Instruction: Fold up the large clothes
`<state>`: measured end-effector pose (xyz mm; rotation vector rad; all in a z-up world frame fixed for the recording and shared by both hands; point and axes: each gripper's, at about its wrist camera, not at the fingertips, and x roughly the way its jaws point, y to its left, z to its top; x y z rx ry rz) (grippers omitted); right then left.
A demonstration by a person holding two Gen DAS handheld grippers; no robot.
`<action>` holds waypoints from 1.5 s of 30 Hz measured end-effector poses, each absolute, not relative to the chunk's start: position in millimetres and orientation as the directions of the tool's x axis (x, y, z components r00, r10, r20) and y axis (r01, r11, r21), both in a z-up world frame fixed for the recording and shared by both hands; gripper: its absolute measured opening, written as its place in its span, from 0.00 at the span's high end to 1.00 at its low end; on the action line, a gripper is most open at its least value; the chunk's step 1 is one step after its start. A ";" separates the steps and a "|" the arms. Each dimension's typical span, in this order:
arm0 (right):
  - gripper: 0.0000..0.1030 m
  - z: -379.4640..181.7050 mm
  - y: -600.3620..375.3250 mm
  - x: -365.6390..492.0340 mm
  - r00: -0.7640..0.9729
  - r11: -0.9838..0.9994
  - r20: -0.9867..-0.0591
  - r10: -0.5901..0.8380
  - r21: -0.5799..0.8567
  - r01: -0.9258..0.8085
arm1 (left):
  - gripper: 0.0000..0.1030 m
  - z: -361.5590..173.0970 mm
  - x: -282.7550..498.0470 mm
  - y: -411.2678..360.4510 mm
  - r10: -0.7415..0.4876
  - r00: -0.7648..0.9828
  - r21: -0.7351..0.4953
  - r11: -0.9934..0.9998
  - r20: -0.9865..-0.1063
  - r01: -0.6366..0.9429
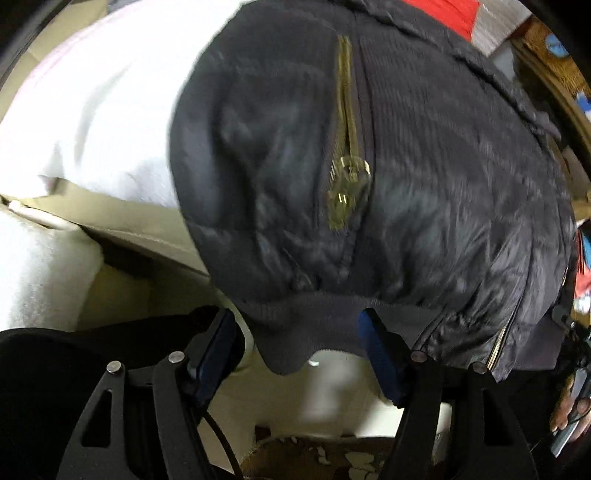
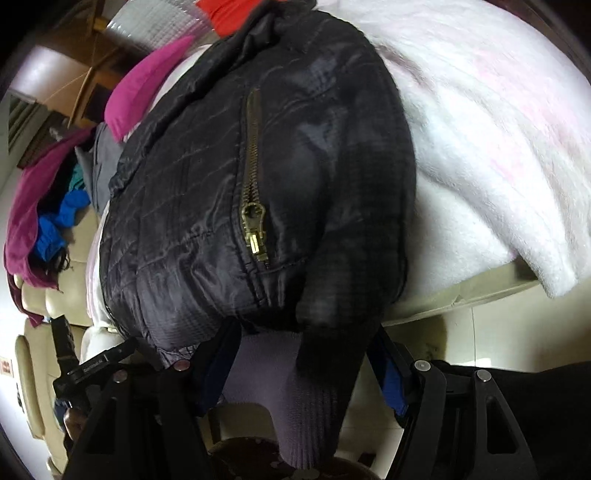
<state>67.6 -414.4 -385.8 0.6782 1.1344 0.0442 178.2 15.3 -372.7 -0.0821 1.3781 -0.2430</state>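
Note:
A black quilted jacket [image 1: 424,166] with brass pocket zippers [image 1: 347,184] lies on a white fleece blanket [image 1: 92,110]. In the left wrist view my left gripper [image 1: 299,332] is open, and the jacket's ribbed hem [image 1: 295,332] hangs between its blue-padded fingers [image 1: 376,354]. In the right wrist view the jacket [image 2: 207,206] fills the middle, with a zipper [image 2: 253,206]. My right gripper [image 2: 303,354] is open around a ribbed cuff and hem [image 2: 295,387] that droops between its fingers. The other gripper shows at the lower left of that view [image 2: 92,369].
The blanket [image 2: 498,147] covers a bed with a cream frame edge [image 2: 461,295]. A pile of magenta, blue and grey clothes [image 2: 55,192] lies at the left over cream cushions. Red fabric [image 1: 443,11] lies beyond the jacket. Pale floor and a patterned rug [image 1: 332,458] are below.

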 end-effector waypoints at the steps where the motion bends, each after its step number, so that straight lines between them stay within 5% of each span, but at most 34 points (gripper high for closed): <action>1: 0.37 -384.1 -411.7 66.4 0.453 0.811 -0.816 0.359 0.513 0.282 | 0.32 -375.8 177.9 13.4 -0.216 0.163 -0.196 0.972 -0.963 0.129; 3: 0.63 -378.2 -407.5 64.9 0.462 0.842 -0.826 0.323 0.474 0.257 | 0.32 -382.2 177.5 13.1 -0.207 0.148 -0.189 0.974 -0.967 0.127; 5: 0.77 -374.1 -404.0 63.1 0.467 0.850 -0.826 0.315 0.464 0.248 | 0.32 -383.1 178.3 15.3 -0.208 0.163 -0.190 0.975 -0.964 0.117; 7: 0.82 -362.0 -403.3 57.6 0.496 0.857 -0.811 0.312 0.465 0.222 | 0.46 -379.3 175.8 16.6 -0.230 0.195 -0.210 0.970 -0.953 0.120; 9: 0.84 -345.2 -407.2 51.5 0.549 0.842 -0.765 0.337 0.506 0.187 | 0.56 -378.5 172.6 16.9 -0.228 0.210 -0.207 0.971 -0.951 0.117; 12: 0.85 -322.5 -416.4 37.6 0.632 0.799 -0.666 0.397 0.590 0.119 | 0.57 -383.2 174.2 20.6 -0.219 0.206 -0.201 0.974 -0.954 0.105; 16: 0.85 -328.3 -416.8 41.3 0.612 0.803 -0.685 0.395 0.581 0.133 | 0.35 -398.9 176.6 27.1 -0.197 0.166 -0.184 0.978 -0.966 0.094; 20: 0.81 -353.7 -408.1 47.0 0.530 0.824 -0.764 0.369 0.532 0.193 | 0.33 -411.4 174.6 30.2 -0.201 0.144 -0.189 0.978 -0.969 0.089; 22: 0.80 -362.3 -411.4 50.0 0.509 0.808 -0.775 0.374 0.542 0.232 | 0.48 -414.7 179.3 28.9 -0.229 0.153 -0.216 0.972 -0.961 0.092; 24: 0.71 -367.0 -415.4 54.1 0.498 0.783 -0.769 0.401 0.570 0.249 | 0.76 -415.6 182.5 30.3 -0.259 0.170 -0.245 0.964 -0.951 0.103; 25: 0.48 -370.2 -415.7 56.5 0.490 0.774 -0.768 0.412 0.579 0.256 | 0.80 -414.7 181.8 32.2 -0.270 0.176 -0.255 0.962 -0.947 0.102; 26: 0.37 -372.6 -413.2 57.5 0.485 0.774 -0.770 0.414 0.578 0.258 | 0.88 -413.5 181.2 34.8 -0.278 0.182 -0.264 0.959 -0.943 0.099; 27: 0.38 -373.8 -410.1 58.9 0.483 0.784 -0.776 0.407 0.567 0.250 | 0.90 -411.7 179.8 37.0 -0.292 0.186 -0.278 0.956 -0.938 0.097; 29: 0.77 -368.3 -402.5 60.1 0.493 0.828 -0.787 0.372 0.521 0.207 | 0.91 -407.2 178.3 42.9 -0.314 0.192 -0.300 0.949 -0.930 0.095; 30: 0.81 -362.3 -398.1 59.9 0.503 0.850 -0.791 0.348 0.493 0.187 | 0.92 -403.8 174.9 44.4 -0.326 0.196 -0.313 0.945 -0.925 0.096; 45: 0.87 -223.1 -408.1 78.3 0.817 0.875 -0.493 0.298 0.483 -0.027 | 0.92 -267.3 197.5 82.7 -0.571 0.345 -0.545 0.819 -0.745 0.179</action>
